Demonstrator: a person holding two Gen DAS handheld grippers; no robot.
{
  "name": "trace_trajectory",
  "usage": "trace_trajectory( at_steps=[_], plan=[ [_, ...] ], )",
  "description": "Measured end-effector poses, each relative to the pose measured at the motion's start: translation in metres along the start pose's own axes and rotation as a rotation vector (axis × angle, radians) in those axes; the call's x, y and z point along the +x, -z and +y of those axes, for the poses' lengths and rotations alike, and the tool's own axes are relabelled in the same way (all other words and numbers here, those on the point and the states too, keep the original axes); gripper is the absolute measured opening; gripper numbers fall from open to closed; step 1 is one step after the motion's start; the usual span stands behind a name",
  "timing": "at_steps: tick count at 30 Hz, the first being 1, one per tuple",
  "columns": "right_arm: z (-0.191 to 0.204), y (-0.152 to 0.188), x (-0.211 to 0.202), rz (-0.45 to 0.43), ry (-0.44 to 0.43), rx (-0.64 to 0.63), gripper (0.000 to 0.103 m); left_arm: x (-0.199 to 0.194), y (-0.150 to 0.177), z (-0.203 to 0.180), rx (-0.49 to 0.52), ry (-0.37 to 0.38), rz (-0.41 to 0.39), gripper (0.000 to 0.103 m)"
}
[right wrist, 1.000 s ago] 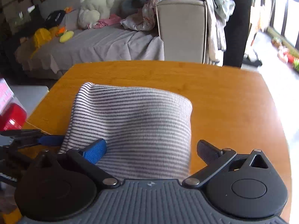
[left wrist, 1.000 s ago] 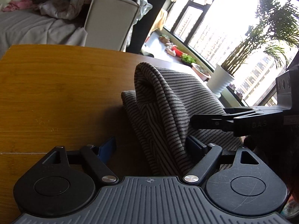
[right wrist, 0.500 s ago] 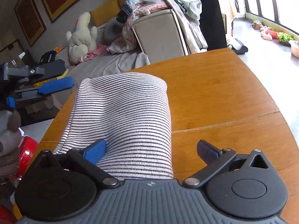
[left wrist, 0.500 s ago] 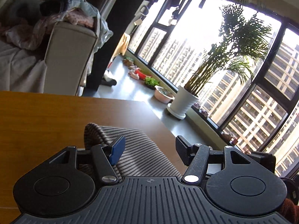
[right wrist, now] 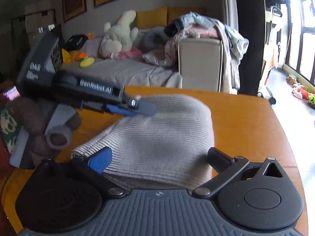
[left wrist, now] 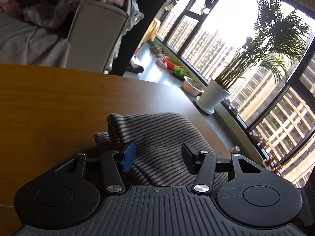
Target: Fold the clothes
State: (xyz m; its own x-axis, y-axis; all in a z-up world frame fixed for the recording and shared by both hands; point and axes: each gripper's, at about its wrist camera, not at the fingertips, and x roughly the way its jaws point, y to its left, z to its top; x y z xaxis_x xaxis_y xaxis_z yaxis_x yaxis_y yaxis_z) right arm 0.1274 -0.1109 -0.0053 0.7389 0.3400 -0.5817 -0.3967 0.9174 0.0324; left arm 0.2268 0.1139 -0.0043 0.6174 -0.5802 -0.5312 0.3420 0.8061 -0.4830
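— Grey, dark-lined knit: looking at the striped garment (right wrist: 167, 127), lying doubled over on the wooden table (right wrist: 246, 118), bulging directly ahead of the right claw (right wrist: 158, 156) and between its fingers.

— Gripping it?

— Gripping nothing. Standing wide open, straddling the rounded fold, one pad to either side.

— And over at the left claw (left wrist: 158, 156)?

— Gaping too, pads spread apart over the cloth just in front of it, clamping nothing. Touching the fabric or only hovering: impossible telling from here.

— Expecting what sort of handling?

— Probably behaving soft, light and floppy: sagging wherever unsupported, sliding out of square, puffing back up at the fold. Not breaking, though, and likely not slipping much between rubbery pads.

— Taking hold where, then?

— Judging best: pinching the layered edge closest beneath each claw, catching every layer together instead of only the top one, keeping both pinches apart and level, avoiding the puffy middle ahead.
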Motion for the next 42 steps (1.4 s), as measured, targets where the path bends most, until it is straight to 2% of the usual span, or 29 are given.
trace_trajectory(
  at_steps=[2,3,4,6,8,12,13,21,27,28,29,33,35,39,42],
  plan=[
    [0.006,0.007,0.003,-0.004,0.043,-0.002,0.103,-0.005,-0.002,-0.002,-0.013,-0.012,-0.001,0.056],
    [0.002,0.007,0.004,0.009,0.037,0.046,0.103,-0.009,-0.004,-0.003,-0.026,-0.017,-0.003,0.057],
    [-0.005,0.007,0.006,0.034,0.019,0.113,0.103,-0.015,-0.006,-0.005,-0.039,-0.015,-0.011,0.058],
    [-0.025,0.012,0.013,0.083,-0.048,0.249,0.103,-0.028,-0.005,-0.011,-0.034,-0.015,-0.036,0.067],
    [-0.041,0.016,0.017,0.119,-0.109,0.348,0.103,-0.026,0.002,-0.015,0.007,-0.047,-0.008,0.067],
    [-0.051,0.017,0.015,0.117,-0.163,0.365,0.103,-0.022,0.017,-0.022,0.087,-0.11,0.049,0.064],
    [-0.054,0.017,0.017,0.117,-0.175,0.38,0.103,-0.019,0.022,-0.018,0.08,-0.114,0.067,0.064],
    [-0.087,0.003,0.045,0.105,-0.225,0.499,0.102,-0.018,0.027,-0.003,0.033,-0.069,0.079,0.068],
    [-0.112,-0.008,0.066,0.096,-0.263,0.588,0.09,-0.019,0.031,0.013,-0.025,-0.027,0.089,0.069],
    [-0.112,-0.011,0.07,0.104,-0.289,0.6,0.07,-0.019,0.031,0.014,-0.028,-0.027,0.089,0.069],
    [-0.106,-0.015,0.069,0.103,-0.311,0.595,0.069,-0.018,0.031,0.014,-0.031,-0.027,0.09,0.069],
    [-0.081,-0.04,0.034,-0.044,-0.371,0.44,0.056,-0.016,0.031,0.015,-0.043,-0.026,0.091,0.073],
    [-0.078,-0.046,0.027,-0.059,-0.327,0.387,0.054,-0.014,0.031,0.016,-0.049,-0.026,0.091,0.073],
    [-0.088,-0.037,0.042,0.024,-0.145,0.352,0.051,-0.012,0.03,0.017,-0.061,-0.025,0.092,0.074],
    [-0.099,-0.023,0.044,0.028,-0.122,0.375,0.051,-0.013,0.028,0.009,-0.039,-0.035,0.092,0.073]
  ],
)
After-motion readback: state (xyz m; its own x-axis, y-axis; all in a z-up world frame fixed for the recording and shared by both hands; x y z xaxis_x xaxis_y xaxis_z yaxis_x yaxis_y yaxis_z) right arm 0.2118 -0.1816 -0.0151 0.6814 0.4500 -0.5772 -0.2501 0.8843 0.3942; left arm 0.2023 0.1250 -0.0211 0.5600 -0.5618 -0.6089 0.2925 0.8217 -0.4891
